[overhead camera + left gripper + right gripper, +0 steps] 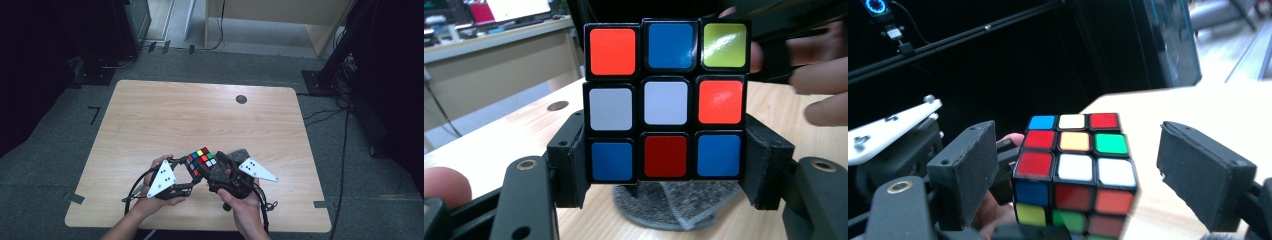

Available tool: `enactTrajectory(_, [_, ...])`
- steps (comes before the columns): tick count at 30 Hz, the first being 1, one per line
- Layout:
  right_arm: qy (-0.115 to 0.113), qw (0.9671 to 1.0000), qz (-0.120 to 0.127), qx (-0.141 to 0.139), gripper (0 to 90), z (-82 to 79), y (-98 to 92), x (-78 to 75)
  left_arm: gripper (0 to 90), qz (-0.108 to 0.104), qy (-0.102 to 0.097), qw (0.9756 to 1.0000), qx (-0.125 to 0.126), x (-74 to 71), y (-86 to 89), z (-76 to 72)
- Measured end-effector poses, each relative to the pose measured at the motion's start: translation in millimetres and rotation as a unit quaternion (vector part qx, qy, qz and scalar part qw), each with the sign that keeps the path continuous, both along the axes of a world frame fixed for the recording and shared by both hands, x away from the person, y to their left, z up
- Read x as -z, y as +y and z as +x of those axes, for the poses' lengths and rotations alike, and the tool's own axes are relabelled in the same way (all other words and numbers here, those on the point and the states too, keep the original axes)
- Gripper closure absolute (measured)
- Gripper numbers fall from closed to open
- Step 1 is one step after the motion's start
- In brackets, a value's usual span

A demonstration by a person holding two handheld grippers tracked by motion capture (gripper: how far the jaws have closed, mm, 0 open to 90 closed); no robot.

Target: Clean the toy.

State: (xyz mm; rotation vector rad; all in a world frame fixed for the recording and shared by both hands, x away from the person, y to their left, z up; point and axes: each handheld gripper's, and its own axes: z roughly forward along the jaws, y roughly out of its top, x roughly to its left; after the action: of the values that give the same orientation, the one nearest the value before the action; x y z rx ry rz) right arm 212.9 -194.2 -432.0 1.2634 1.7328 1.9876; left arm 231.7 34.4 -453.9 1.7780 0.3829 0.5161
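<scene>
Here, a scrambled puzzle cube [201, 161] is held up above the near part of the wooden table [150, 120], between the person's two hands. The left gripper [184, 172] has it clamped: in the left gripper view its two black pads [574, 165] press flat against the left and right sides of the cube's [665, 102] bottom layer, so the jaws are closed tight on the cube. The face turned to that camera reads orange, blue and yellow-green along the top row, two whites and an orange across the middle, and blue, red, blue along the bottom.

The right gripper [216, 167] sits just to the right of the cube in the high view, with the person's right hand [245, 207] below it near the table's near edge. In the right gripper view its jaws stand wide apart with the cube [1075, 167] between them; the pad on the left of that view [965, 167] lies close beside the cube, though whether it touches I cannot tell, and the pad on the right [1200, 167] stands clearly away, so this gripper has no hold.

Beneath the cube, a grey round mat [669, 205] lies on the table, one edge of it folded up. A small dark disc [241, 99] is set into the tabletop at the far right. The left hand [152, 200] grips its tool at the near left.
</scene>
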Motion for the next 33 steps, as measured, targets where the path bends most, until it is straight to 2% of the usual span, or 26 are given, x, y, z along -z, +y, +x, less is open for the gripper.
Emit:
enactTrajectory(5, [0.016,0.9998,-0.014,0.008,23.8,1.1,2.4,4.4,34.3,0.012,-0.016,0.9997,0.013,3.5,-9.3,-7.6])
enactTrajectory(6, [0.022,0.9995,-0.02,0.007,33.7,0.1,2.6,5.6,34.3,0.022,-0.018,0.9996,0.009,5.2,-11.7,-8.3])
enactTrajectory(12, [0.021,0.9985,-0.043,0.026,34.4,-4.4,7.1,5.4,33.0,0.027,-0.014,0.9995,0.01,6.1,-12.4,-7.9])
enactTrajectory(16, [0.025,0.9976,-0.058,0.028,34.4,-6.1,10.6,5.9,31.2,0.034,-0.026,0.9991,0.006,5.0,-15.0,-10.3])
enactTrajectory(27, [0.036,0.9975,-0.057,0.022,34.2,-6.6,12.7,6.9,32.3,0.035,-0.021,0.9991,0.006,2.4,-14.6,-10.8])
enactTrajectory(28, [0.036,0.9975,-0.057,0.022,34.2,-6.6,12.7,6.9,32.3,0.033,-0.017,0.9993,0.008,2.1,-14.1,-10.4])
enactTrajectory(30, [0.038,0.9979,-0.052,0.0,31.6,-2.1,9.0,6.3,33.3,0.024,0.01,0.9995,0.017,-0.2,-10.2,-5.5])
enactTrajectory(31, [0.038,0.9979,-0.052,0.0,31.6,-2.1,9.0,6.3,33.4,0.024,0.01,0.9995,0.017,-0.2,-10.2,-5.5])
enactTrajectory(32, [0.027,0.9983,-0.052,-0.002,27.5,-1.4,4.2,4.0,33.5,0.019,0.02,0.9994,0.02,-0.9,-7.7,-3.0])
enactTrajectory(33, [0.018,0.9981,-0.058,-0.002,27.3,-0.9,1.8,3.0,33.6,0.014,0.036,0.9989,0.025,-2.1,-3.6,1.3])
